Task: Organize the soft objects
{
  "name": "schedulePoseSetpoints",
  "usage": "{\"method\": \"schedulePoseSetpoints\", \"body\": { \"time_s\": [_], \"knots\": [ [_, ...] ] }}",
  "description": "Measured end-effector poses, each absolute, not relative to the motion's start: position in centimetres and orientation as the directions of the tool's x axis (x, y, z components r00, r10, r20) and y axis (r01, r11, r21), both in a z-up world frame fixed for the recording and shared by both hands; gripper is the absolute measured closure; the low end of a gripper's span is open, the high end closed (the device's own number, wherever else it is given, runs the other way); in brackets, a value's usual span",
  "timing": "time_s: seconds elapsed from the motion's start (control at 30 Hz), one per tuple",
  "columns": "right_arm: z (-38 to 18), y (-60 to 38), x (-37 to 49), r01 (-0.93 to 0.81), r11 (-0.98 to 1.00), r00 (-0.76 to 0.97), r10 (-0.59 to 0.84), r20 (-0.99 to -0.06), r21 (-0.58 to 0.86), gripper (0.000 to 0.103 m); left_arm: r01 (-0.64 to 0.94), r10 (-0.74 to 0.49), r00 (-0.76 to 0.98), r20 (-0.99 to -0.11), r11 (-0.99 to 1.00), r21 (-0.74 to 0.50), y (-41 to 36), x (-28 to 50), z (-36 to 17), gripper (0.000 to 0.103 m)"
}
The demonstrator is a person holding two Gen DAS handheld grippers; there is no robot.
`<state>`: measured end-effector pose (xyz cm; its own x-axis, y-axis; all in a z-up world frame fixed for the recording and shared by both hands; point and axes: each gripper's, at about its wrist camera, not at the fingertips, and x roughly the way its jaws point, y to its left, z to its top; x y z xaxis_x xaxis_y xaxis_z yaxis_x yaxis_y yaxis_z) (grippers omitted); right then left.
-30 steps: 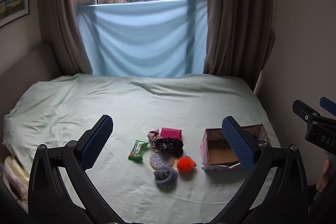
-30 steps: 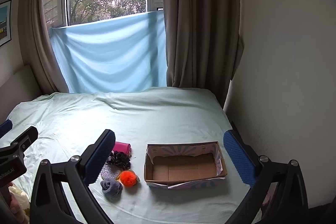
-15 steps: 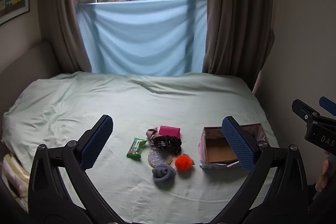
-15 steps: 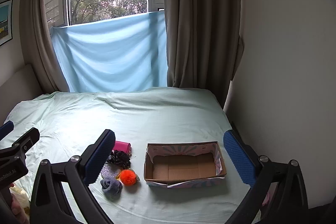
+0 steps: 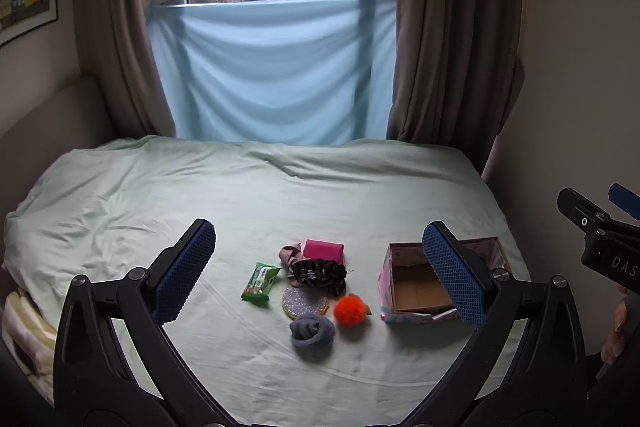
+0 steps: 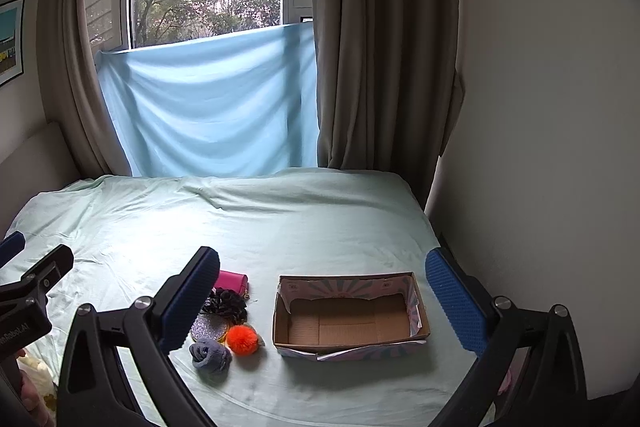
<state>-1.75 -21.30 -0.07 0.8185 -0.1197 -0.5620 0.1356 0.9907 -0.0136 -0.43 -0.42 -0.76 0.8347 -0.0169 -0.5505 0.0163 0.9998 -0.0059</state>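
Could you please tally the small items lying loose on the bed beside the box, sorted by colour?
Green: 1, the wipes packet
Pink: 2, the magenta pouch and the pale pink cloth
Dark: 1, the scrunchie
Silver: 1, the glitter disc
Orange: 1, the pom-pom
Grey-blue: 1, the rolled sock
Total: 7

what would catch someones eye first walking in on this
Probably the bright orange pompom in the small heap of soft things on the pale green bed, next to the grey sock ball. Then the empty cardboard box to the right of the heap, and the blue cloth hung across the window behind.
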Motion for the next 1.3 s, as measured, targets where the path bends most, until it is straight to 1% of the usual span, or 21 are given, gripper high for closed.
{"method": "schedulePoseSetpoints", "body": {
  "time_s": [1.3],
  "knots": [
    [0.17,-21.01,-1.04,0.145,0.989,0.817,-0.124,-0.562,-0.007,0.0,0.015,-0.021,0.837,-0.547,1.0,-0.016,0.61,0.03,-0.98,0.0]
  ]
}}
